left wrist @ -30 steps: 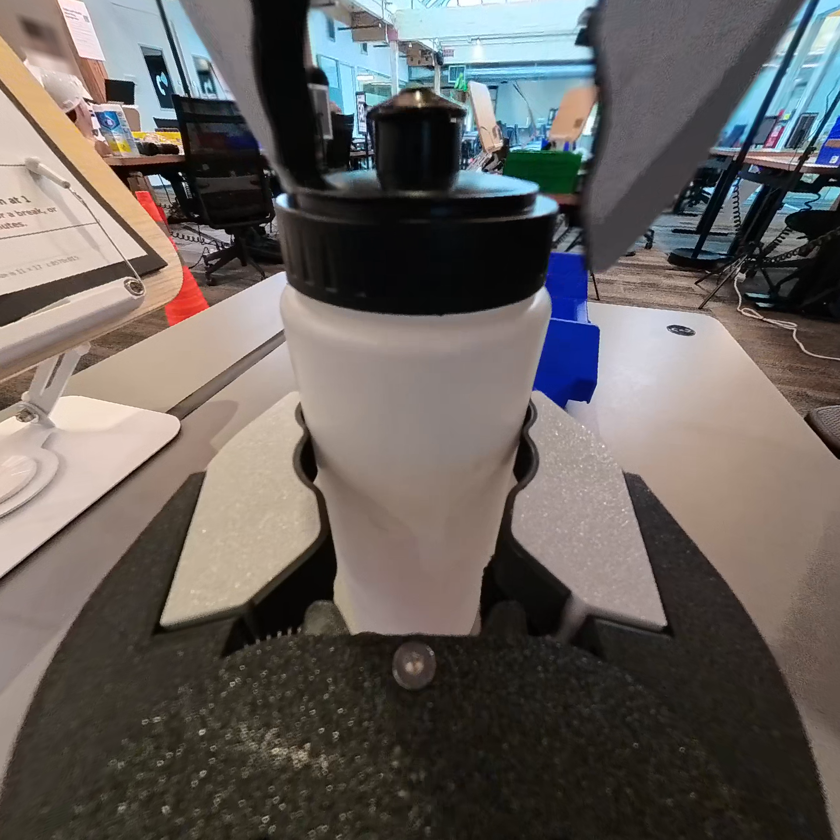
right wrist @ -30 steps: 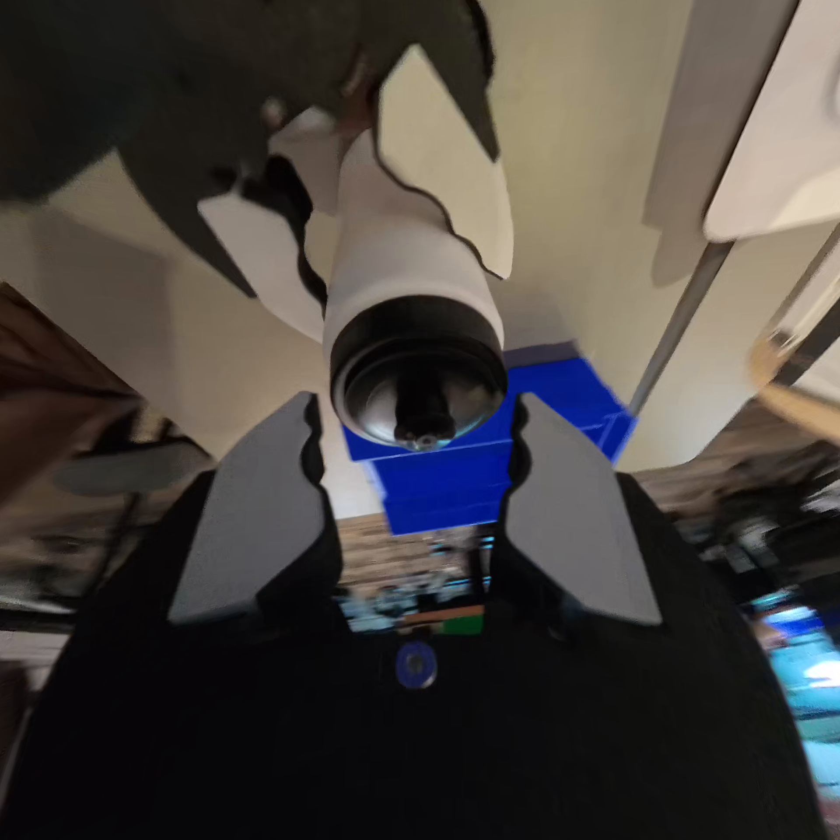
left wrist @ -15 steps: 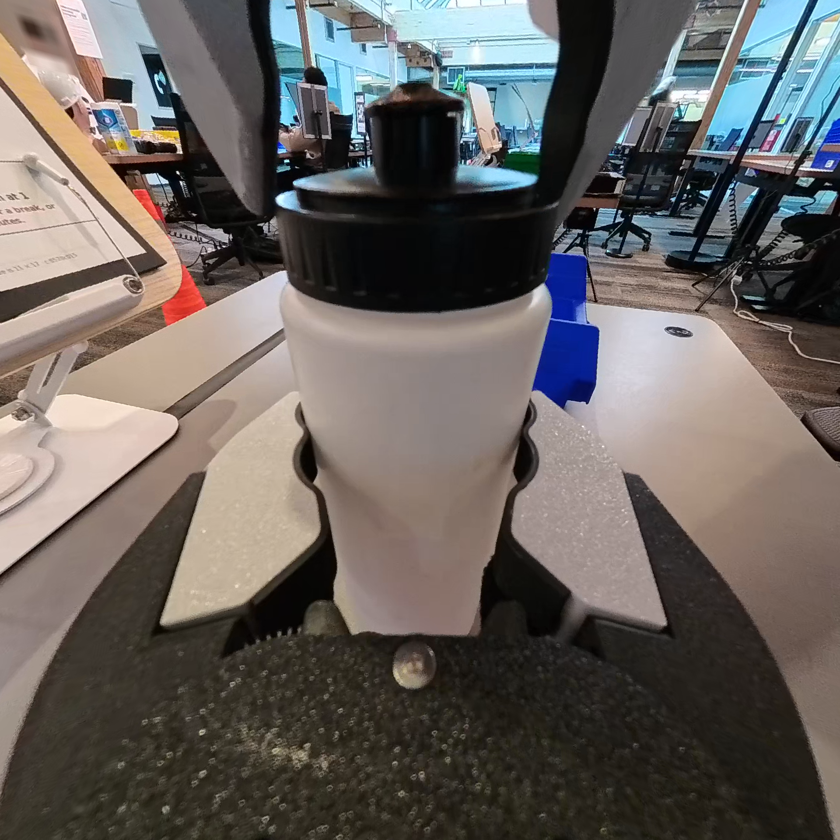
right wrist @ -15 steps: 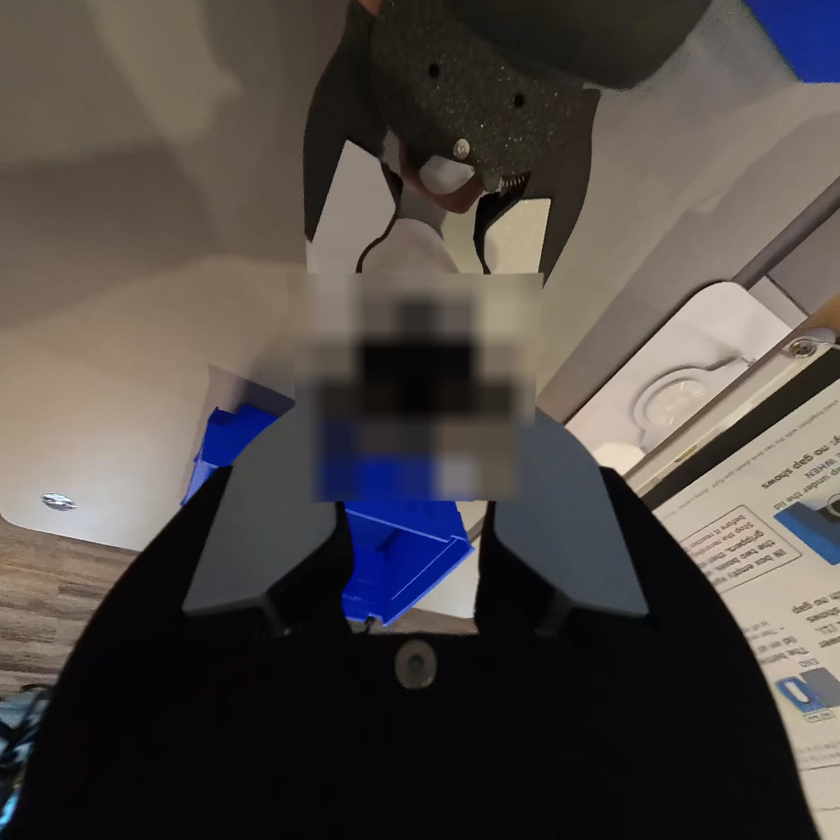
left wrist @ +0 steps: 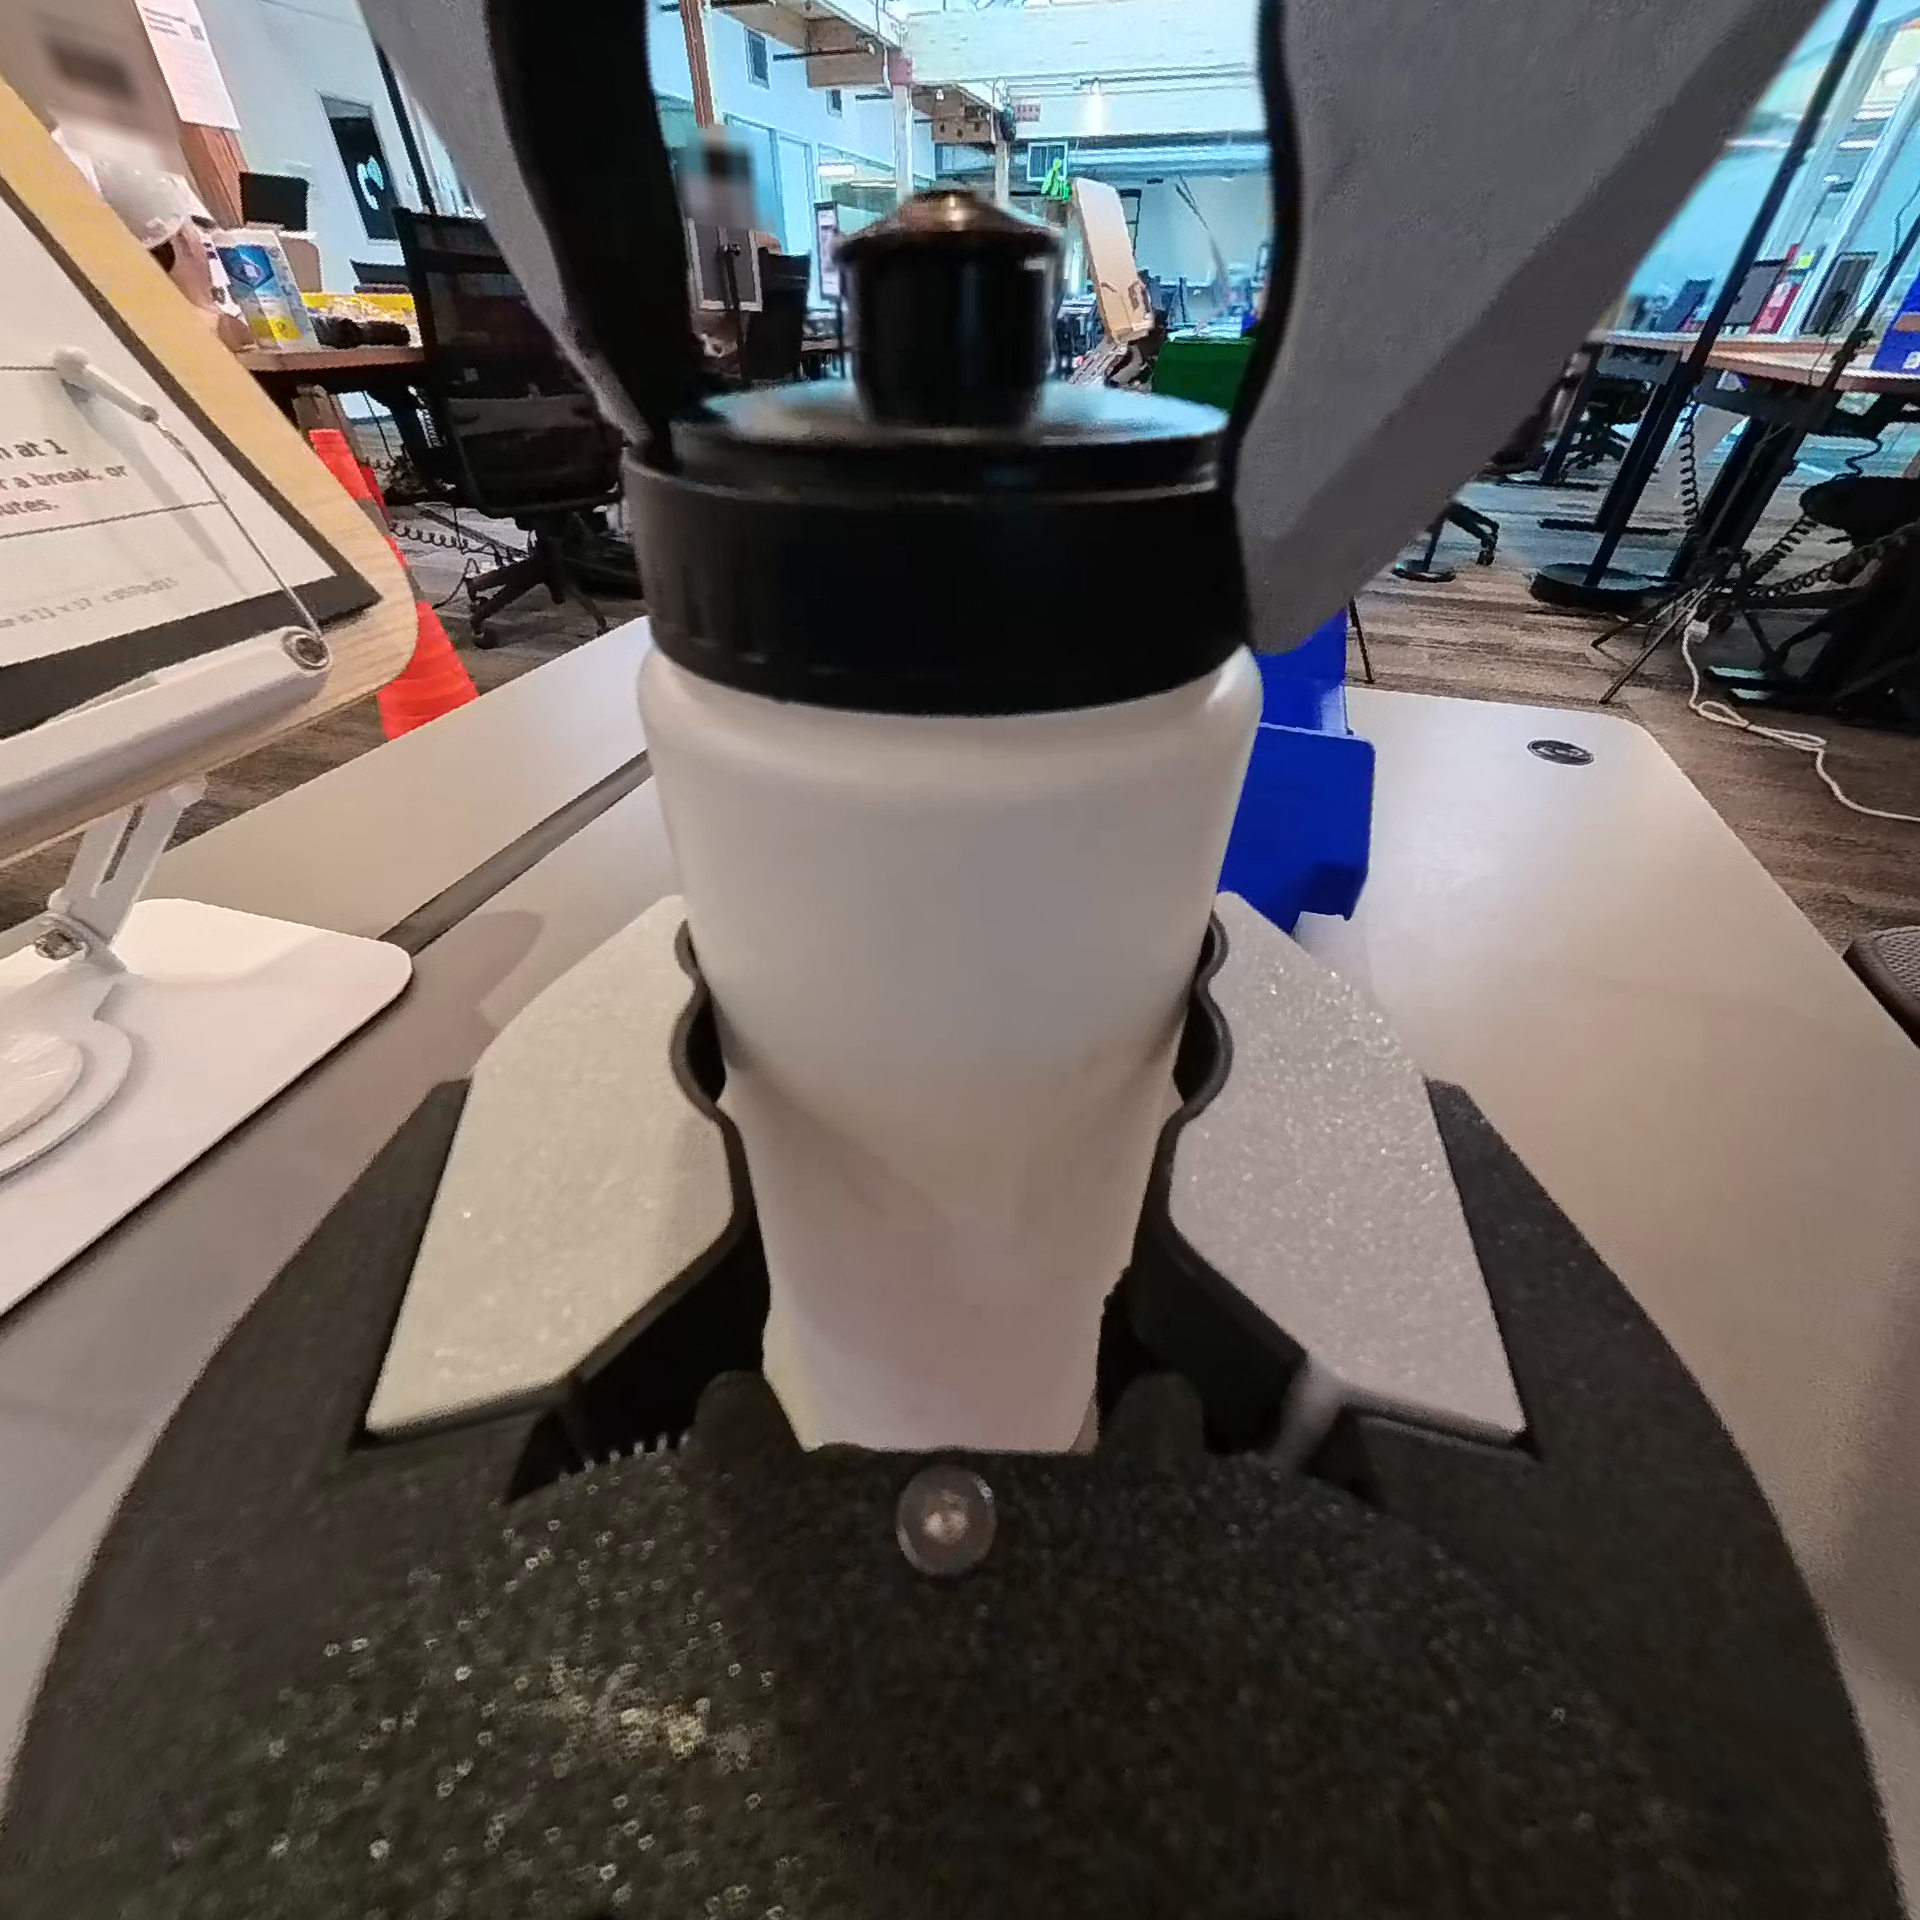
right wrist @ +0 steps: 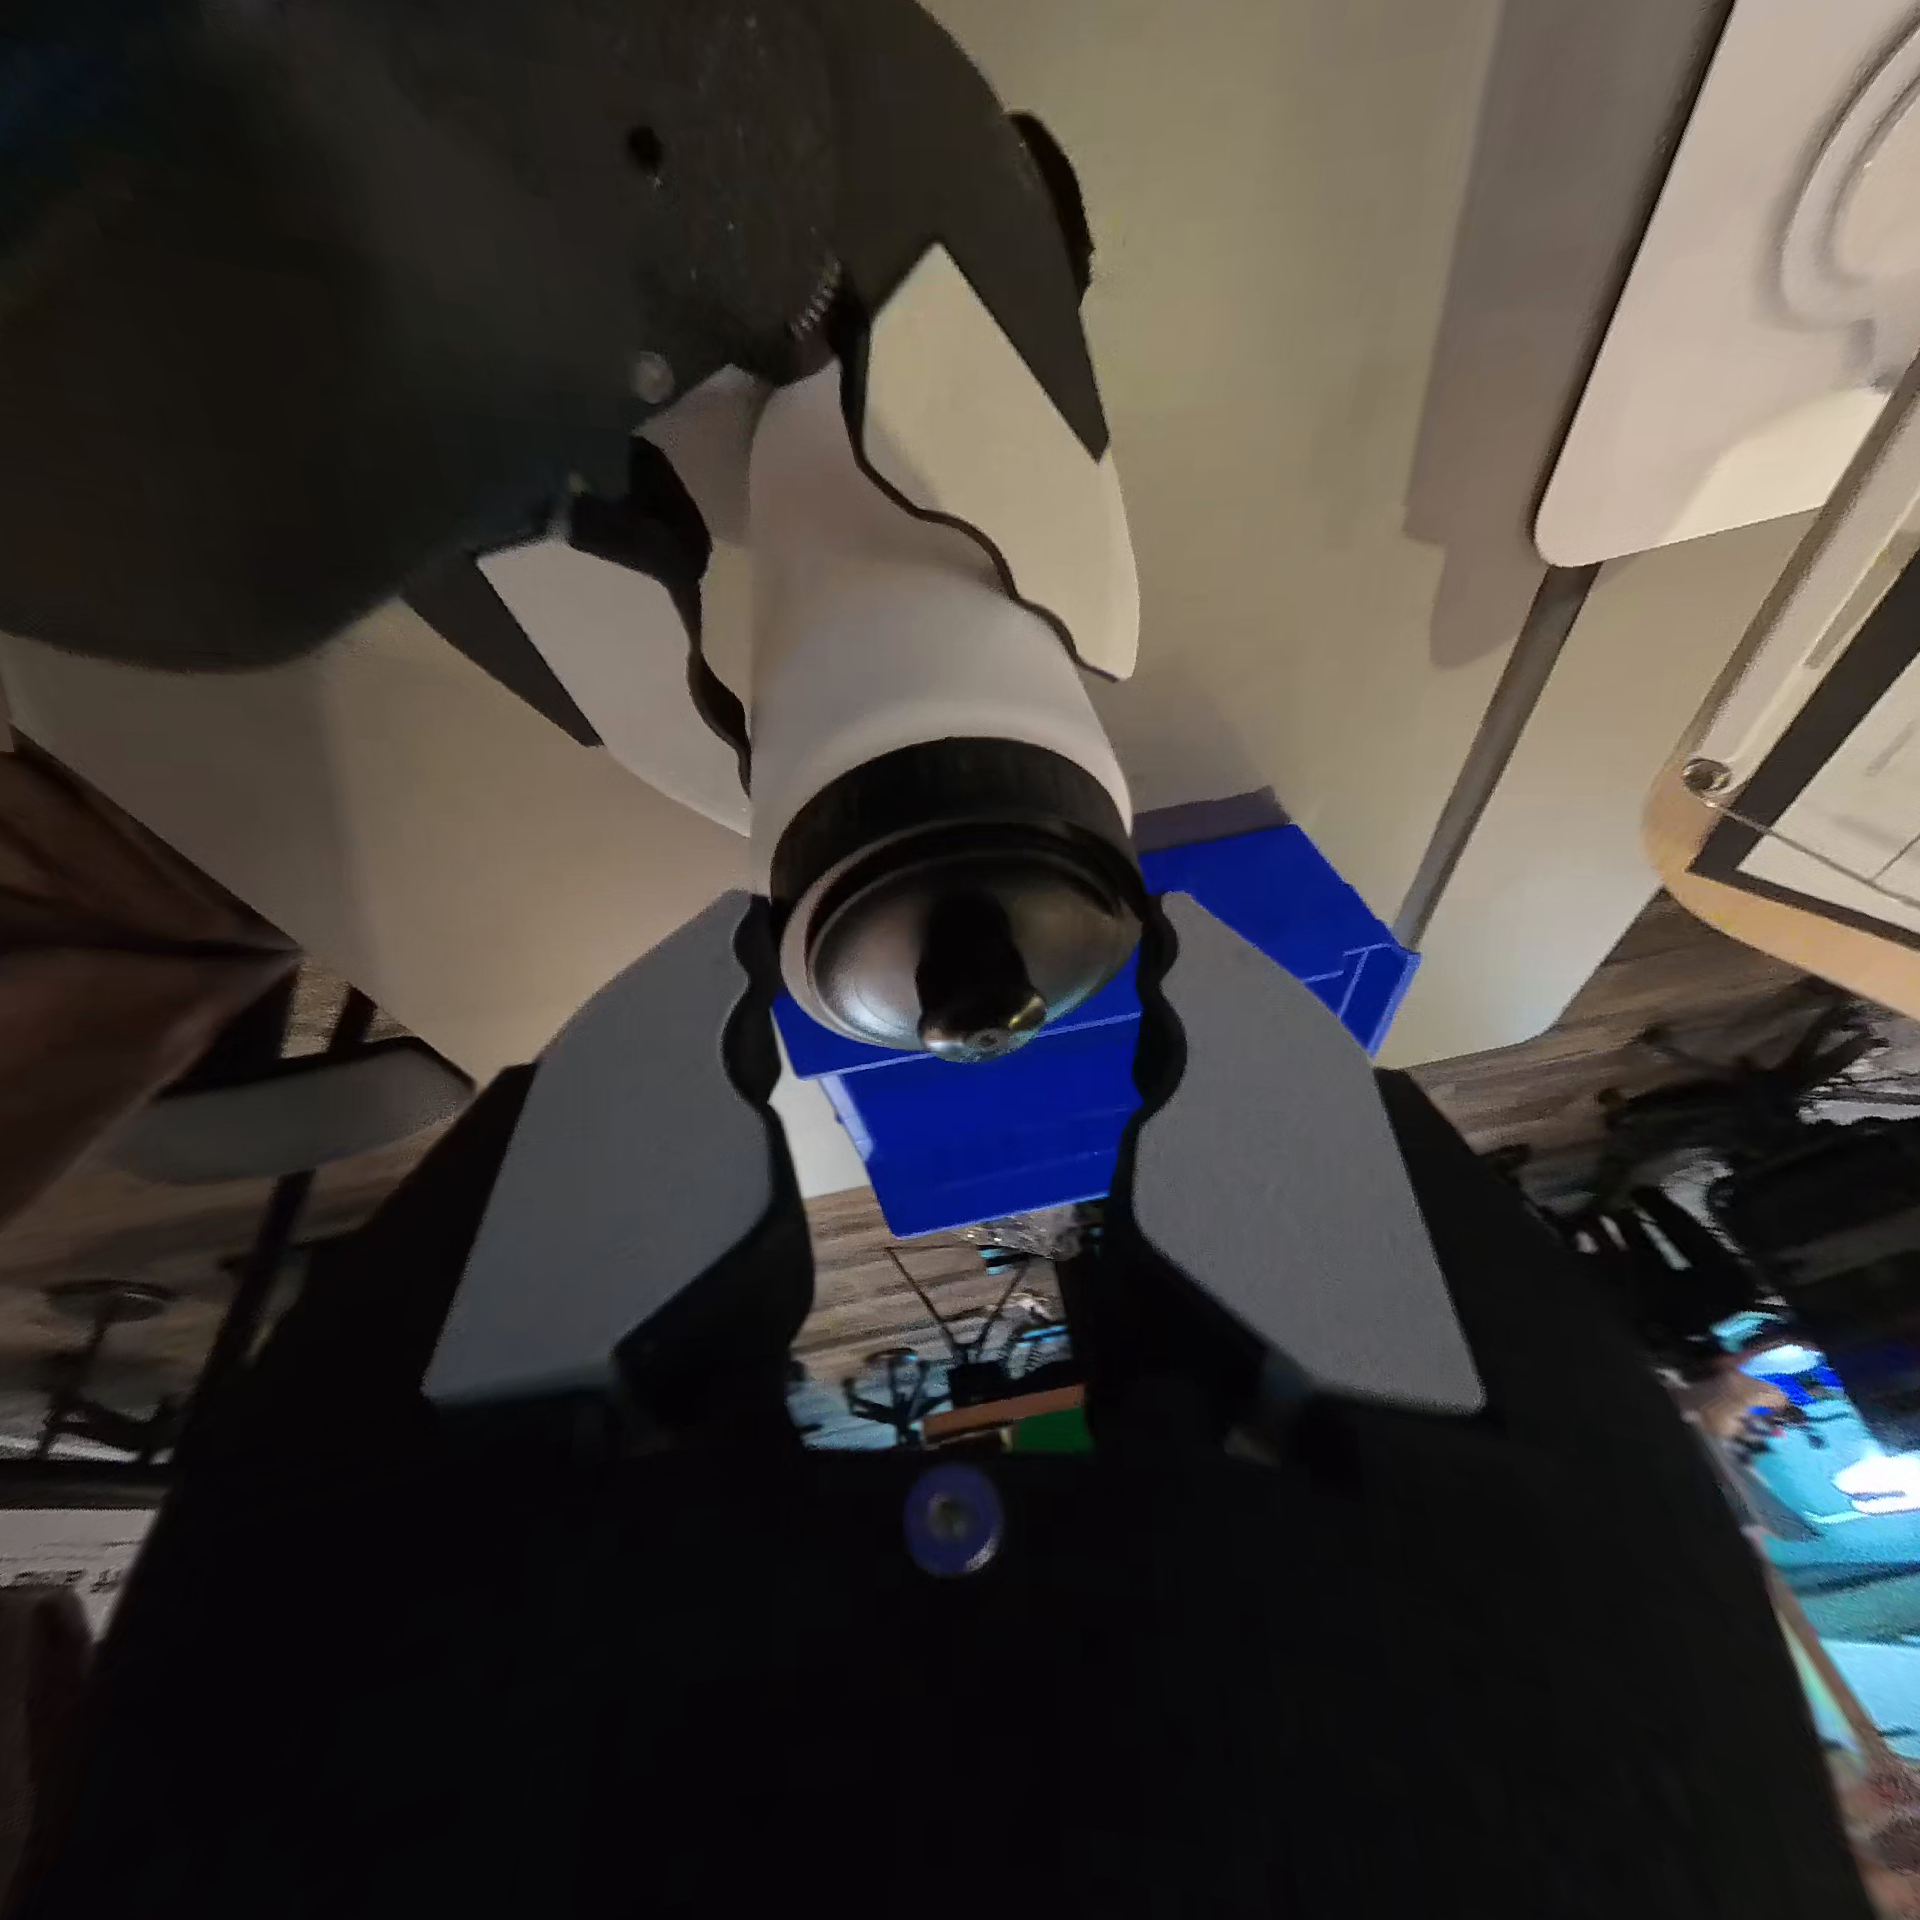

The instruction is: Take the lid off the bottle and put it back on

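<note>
Since a second ago our right gripper (right wrist: 951, 940) has narrowed and settled onto the black lid (left wrist: 940, 551), one pad on each side of its ribbed rim, clamped from above. Our left gripper (left wrist: 945, 1029) clamps the white bottle (left wrist: 951, 935) low on its body, both wavy pads pressed to its sides, holding it upright above the pale table (left wrist: 1621, 1018). We see the lid seated on the bottle. A blue bin (left wrist: 1304, 821) sits just behind, and a white tablet stand (left wrist: 197, 997) to the left.
</note>
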Available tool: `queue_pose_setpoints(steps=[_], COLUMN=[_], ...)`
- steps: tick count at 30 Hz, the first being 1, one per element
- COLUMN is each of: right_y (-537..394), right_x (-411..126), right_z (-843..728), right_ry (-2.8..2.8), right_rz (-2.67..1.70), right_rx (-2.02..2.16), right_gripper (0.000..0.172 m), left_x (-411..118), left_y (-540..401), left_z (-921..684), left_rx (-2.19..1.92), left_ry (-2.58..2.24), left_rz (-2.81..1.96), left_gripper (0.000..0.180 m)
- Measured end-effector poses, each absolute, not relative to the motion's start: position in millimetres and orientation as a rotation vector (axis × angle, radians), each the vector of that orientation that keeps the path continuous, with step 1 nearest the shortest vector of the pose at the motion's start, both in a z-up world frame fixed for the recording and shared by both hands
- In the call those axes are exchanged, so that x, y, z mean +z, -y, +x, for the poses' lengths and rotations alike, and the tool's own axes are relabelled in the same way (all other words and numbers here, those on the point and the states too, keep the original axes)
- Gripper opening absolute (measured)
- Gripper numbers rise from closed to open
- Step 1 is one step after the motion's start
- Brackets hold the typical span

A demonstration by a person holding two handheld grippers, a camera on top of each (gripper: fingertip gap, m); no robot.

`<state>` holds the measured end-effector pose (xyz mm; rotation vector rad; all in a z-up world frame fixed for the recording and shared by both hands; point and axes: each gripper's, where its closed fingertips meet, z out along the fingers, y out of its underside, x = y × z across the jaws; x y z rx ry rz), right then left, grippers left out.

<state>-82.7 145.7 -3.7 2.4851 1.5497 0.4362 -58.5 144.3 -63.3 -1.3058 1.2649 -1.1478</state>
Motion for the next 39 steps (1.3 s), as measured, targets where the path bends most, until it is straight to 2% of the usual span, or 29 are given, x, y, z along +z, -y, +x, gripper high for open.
queue_pose_setpoints(steps=[4,6,8,10,16,18,21,22,24,25,27,30,32,35,38,39], right_y=[-146.5,-147.9,-150.9,-147.1,-161.2,-162.7,-157.9,-153.6,-144.6,-139.3,-133.2,-137.4,-142.6,-155.5,-161.7,-162.1], right_x=[-3.4,-2.6,1.8,5.3,21.3,39.4,77.2,84.5,85.5,80.5,69.4,44.1,37.0,6.4,-3.0,-3.1], right_z=[-82.8,-86.4,-85.6,-81.8,-81.4,-93.0,-110.4,-111.1,-106.5,-101.7,-84.6,-59.0,-58.2,-70.7,-83.9,-86.5], right_ry=[-1.622,-1.919,-2.232,-2.397,-2.381,-2.282,-2.081,-2.017,-1.876,-1.817,-1.651,-1.379,-1.150,-1.188,-1.268,-1.336], right_rz=[2.441,2.301,2.120,2.017,2.354,2.580,2.899,2.960,3.079,3.129,3.260,3.415,3.339,3.446,3.449,3.439], right_rx=[0.404,0.395,0.435,0.366,-0.105,-0.461,-1.244,-1.498,-1.914,-2.065,-2.275,-2.321,-2.482,-2.162,-2.039,-2.004], right_gripper=[0.067,0.067,0.077,0.071,0.087,0.090,0.073,0.073,0.077,0.086,0.079,0.073,0.084,0.095,0.093,0.085], left_x=[-63.4,-63.4,-63.4,-63.5,-63.6,-63.6,-63.4,-63.3,-63.3,-63.2,-63.2,-63.1,-62.9,-62.8,-63.0,-62.9], left_y=[-144.6,-144.4,-144.0,-143.5,-143.3,-143.3,-143.3,-143.3,-143.3,-143.2,-142.6,-142.4,-143.4,-145.6,-147.2,-147.7], left_z=[-58.3,-58.2,-58.5,-58.5,-58.5,-58.5,-58.3,-58.3,-58.3,-58.2,-58.6,-58.8,-58.8,-58.4,-56.1,-55.7], left_rx=[-1.144,-1.151,-1.157,-1.158,-1.161,-1.159,-1.155,-1.154,-1.160,-1.165,-1.176,-1.186,-1.194,-1.202,-1.199,-1.204], left_ry=[-1.262,-1.266,-1.269,-1.272,-1.269,-1.264,-1.256,-1.253,-1.247,-1.246,-1.249,-1.250,-1.245,-1.239,-1.242,-1.240], left_rz=[-1.305,-1.303,-1.300,-1.297,-1.292,-1.293,-1.296,-1.296,-1.295,-1.294,-1.288,-1.285,-1.286,-1.285,-1.281,-1.282], left_gripper=[0.086,0.086,0.086,0.086,0.086,0.086,0.086,0.086,0.086,0.086,0.086,0.086,0.086,0.086,0.086,0.086])
